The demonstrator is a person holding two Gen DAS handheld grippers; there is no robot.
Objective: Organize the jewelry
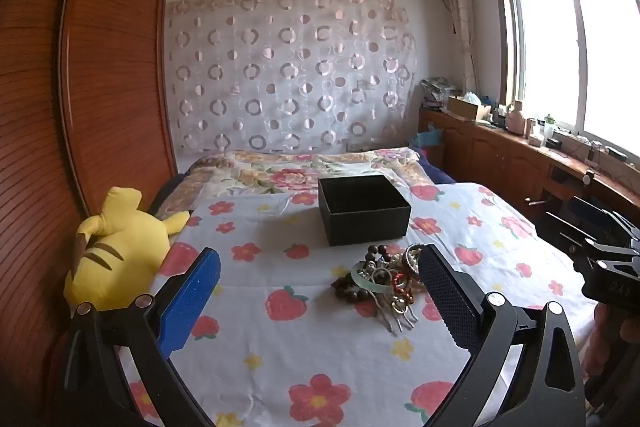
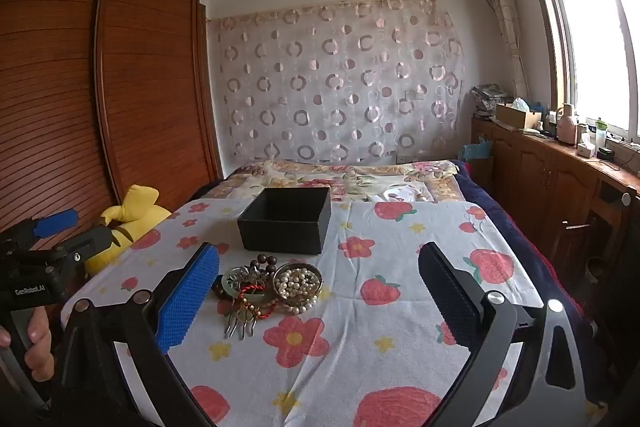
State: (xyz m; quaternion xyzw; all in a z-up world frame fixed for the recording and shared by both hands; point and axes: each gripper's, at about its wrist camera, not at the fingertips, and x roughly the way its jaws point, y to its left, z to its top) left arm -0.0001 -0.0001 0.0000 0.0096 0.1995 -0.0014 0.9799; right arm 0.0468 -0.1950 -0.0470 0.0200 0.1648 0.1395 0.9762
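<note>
Yellow striped plush toy (image 1: pixel 116 247) lies off at the left bed edge, clear of the work; the tangled heap of beads, bangles, pearls and a metal hair comb (image 2: pixel 268 287) sits just before the open black square box (image 2: pixel 286 225) on the strawberry-print sheet (image 2: pixel 400 327), likely staged for short transfers. Left gripper (image 1: pixel 320 303) released, jaws wide, level, heap near its right finger; right gripper (image 2: pixel 318 297) likewise spread, empty, heap by its left finger.
</note>
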